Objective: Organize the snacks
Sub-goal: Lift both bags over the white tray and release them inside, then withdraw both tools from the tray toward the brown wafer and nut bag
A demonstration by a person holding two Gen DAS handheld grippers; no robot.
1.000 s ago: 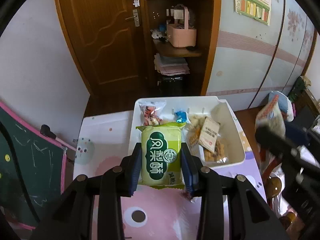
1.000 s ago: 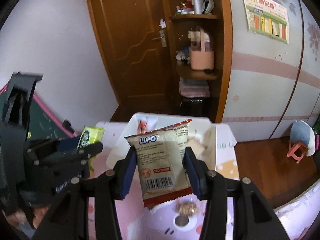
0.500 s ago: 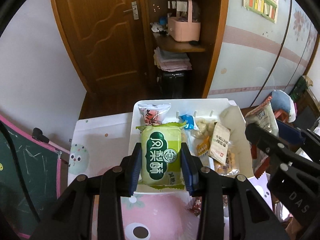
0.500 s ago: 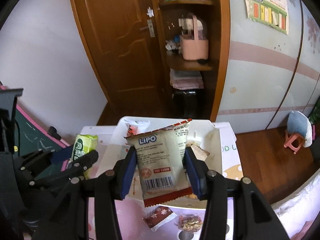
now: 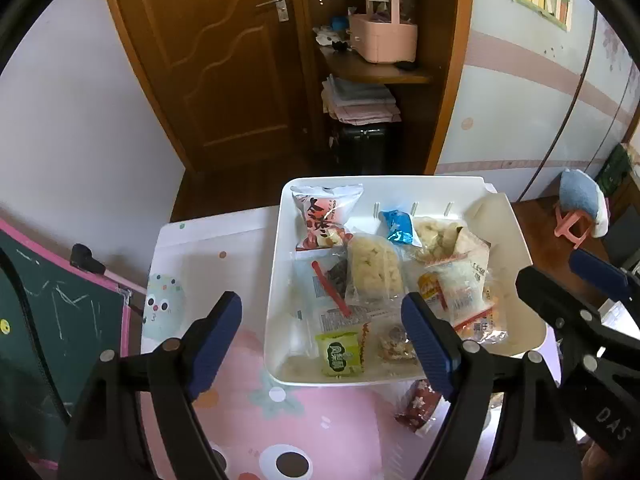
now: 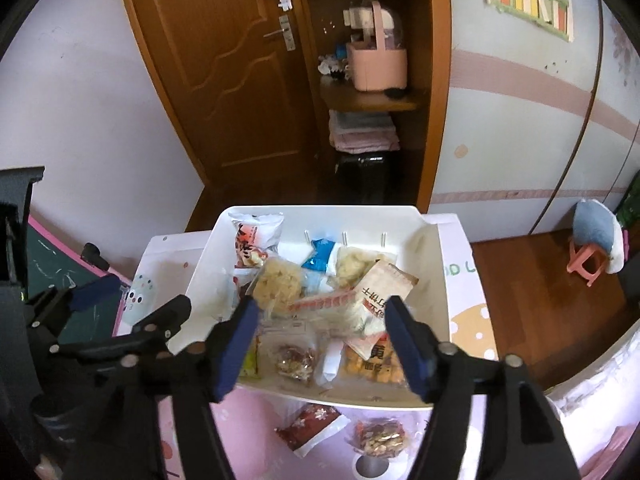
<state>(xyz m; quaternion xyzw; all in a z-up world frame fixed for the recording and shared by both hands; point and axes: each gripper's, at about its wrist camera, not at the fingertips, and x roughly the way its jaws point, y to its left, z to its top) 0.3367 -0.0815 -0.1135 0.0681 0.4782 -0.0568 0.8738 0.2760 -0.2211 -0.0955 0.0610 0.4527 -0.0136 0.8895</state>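
A white bin [image 5: 275,280] holds several snack packets. A green packet [image 5: 340,354] lies flat at its near edge, right under my left gripper [image 5: 322,344], whose jaws are opening with nothing pressed between the pads. My right gripper [image 6: 320,346] is also opening over the bin [image 6: 320,210]. A beige packet with a red edge [image 6: 336,308] lies blurred on the heap just beyond its fingertips, free of the pads. Each gripper shows in the other's view, the right gripper [image 5: 568,280] at the right and the left gripper [image 6: 132,304] at the left.
On the pink cartoon table cover [image 5: 320,432], in front of the bin, lie a dark red packet [image 6: 308,428] and a clear nut packet [image 6: 380,438]. A chalkboard [image 5: 48,328] stands at the left. A wooden door and shelves are behind, and a small stool [image 6: 592,252] is on the floor to the right.
Both grippers sank toward the bin and opened. The green packet left the left jaws and the beige packet left the right jaws; both now lie in the bin.
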